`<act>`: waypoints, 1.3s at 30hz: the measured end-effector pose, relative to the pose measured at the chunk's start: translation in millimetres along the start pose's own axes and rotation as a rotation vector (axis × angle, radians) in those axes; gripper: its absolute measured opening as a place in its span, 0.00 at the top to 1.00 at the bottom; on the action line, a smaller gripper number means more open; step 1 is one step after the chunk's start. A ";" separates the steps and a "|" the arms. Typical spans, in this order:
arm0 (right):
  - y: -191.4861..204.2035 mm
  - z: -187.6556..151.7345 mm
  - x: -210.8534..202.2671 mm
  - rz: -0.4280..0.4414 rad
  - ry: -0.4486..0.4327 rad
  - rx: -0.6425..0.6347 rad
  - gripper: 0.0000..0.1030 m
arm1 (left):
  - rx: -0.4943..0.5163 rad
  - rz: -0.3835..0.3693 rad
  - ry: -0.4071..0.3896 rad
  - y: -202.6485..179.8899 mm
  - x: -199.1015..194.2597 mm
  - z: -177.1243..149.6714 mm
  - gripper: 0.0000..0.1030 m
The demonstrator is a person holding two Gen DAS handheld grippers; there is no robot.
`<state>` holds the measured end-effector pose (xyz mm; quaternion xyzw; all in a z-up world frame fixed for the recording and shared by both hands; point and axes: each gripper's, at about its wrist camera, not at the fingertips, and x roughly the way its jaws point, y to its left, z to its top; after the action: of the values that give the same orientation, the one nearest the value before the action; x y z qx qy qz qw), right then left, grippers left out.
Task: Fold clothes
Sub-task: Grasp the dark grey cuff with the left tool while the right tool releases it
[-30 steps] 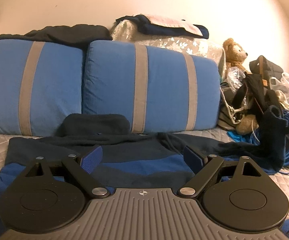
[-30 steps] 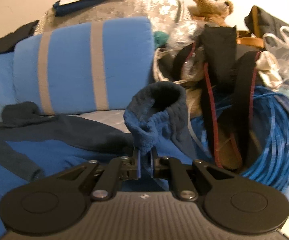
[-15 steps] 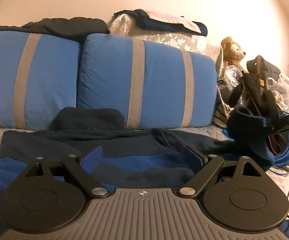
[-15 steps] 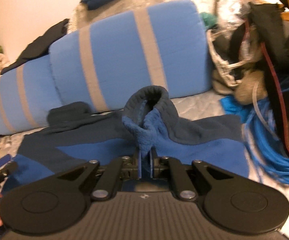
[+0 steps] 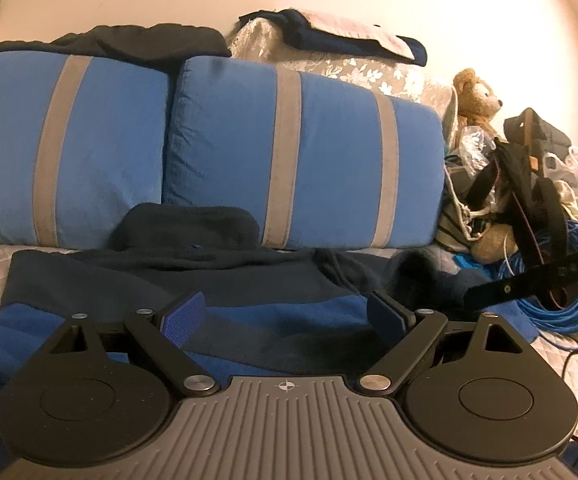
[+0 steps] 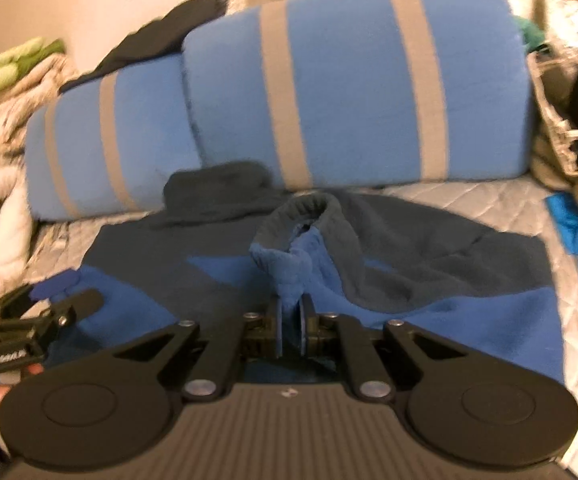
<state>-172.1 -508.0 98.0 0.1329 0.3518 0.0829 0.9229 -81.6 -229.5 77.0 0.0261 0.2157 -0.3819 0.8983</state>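
A dark navy and blue fleece hoodie (image 5: 217, 280) lies spread on the quilted bed, its hood (image 5: 187, 226) against the pillows. My left gripper (image 5: 285, 314) is open and empty, low over the hoodie's blue front. My right gripper (image 6: 290, 322) is shut on the sleeve cuff (image 6: 303, 232) and holds it up over the hoodie's body (image 6: 449, 280). The right gripper also shows at the right edge of the left wrist view (image 5: 529, 280). The left gripper shows at the lower left of the right wrist view (image 6: 61, 300).
Two blue pillows with grey stripes (image 5: 297, 160) stand behind the hoodie. A teddy bear (image 5: 479, 96), bags and coiled blue cable (image 5: 569, 308) crowd the right side. Folded blankets (image 6: 5, 92) pile at the left. The quilted bedspread (image 6: 469, 196) lies under everything.
My right gripper has carried the sleeve cuff leftward, from beside the cable pile to over the hoodie's body. The left gripper has stayed open with only slight shifts.
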 end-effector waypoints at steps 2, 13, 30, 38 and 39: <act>-0.3 -0.7 3.3 0.078 0.026 -0.002 0.57 | -0.003 -0.001 0.001 0.7 0.0 0.1 0.13; 4.3 -20.3 6.8 -0.008 0.105 -0.469 0.30 | -0.014 -0.005 0.015 4.0 1.5 0.9 0.13; 20.2 -25.8 75.1 0.206 0.300 -0.738 0.32 | -0.020 0.002 0.046 8.7 6.6 0.0 0.13; 18.1 -20.2 84.8 0.179 0.312 -0.751 0.86 | -0.053 -0.011 0.077 13.9 10.0 -1.2 0.13; 19.8 -21.7 81.3 0.154 0.291 -0.750 0.87 | -0.058 -0.019 0.080 14.6 9.4 -1.1 0.13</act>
<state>-127.7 -465.1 37.5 -0.2001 0.4130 0.2924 0.8390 -66.1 -225.3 70.4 0.0130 0.2625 -0.3824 0.8858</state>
